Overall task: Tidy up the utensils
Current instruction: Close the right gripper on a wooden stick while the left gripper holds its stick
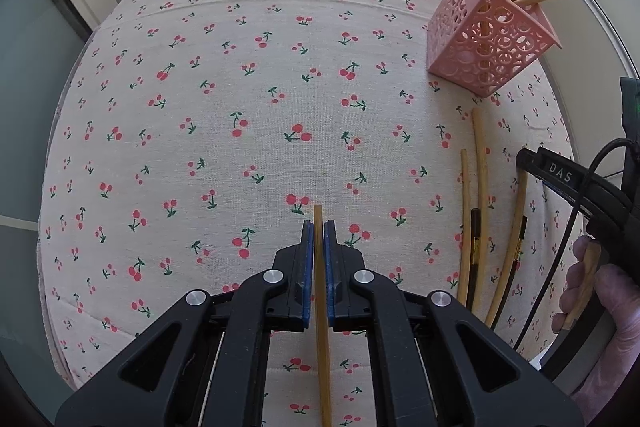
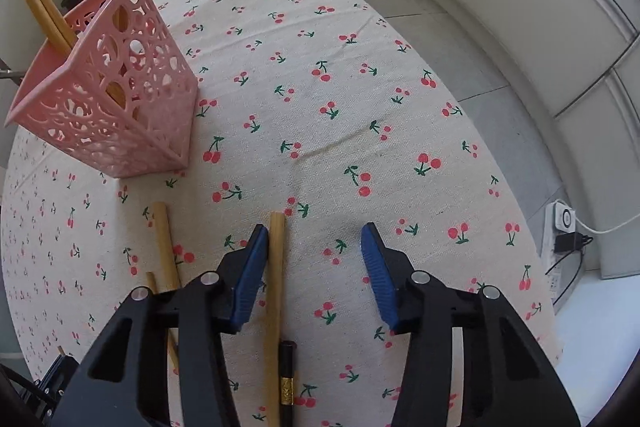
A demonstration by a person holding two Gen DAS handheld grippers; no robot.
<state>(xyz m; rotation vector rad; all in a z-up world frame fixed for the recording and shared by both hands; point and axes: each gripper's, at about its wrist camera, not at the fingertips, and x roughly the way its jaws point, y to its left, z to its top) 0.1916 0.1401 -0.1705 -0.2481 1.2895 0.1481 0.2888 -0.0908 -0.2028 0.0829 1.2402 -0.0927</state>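
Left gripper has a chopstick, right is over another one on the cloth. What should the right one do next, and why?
Probably shut the right gripper: the bamboo chopstick lies between its pads, beside the left one, not yet pinched. Then it can go to the pink holder.

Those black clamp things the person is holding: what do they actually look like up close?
Each gripper, left and right, has angular black plastic arms with triangular cut-outs, round silver pivot bolts, and two blue ribbed pads. Seen from the left camera, the right one's body carries white "DAS" lettering and a black cable. The hand wears a thin pale glove.
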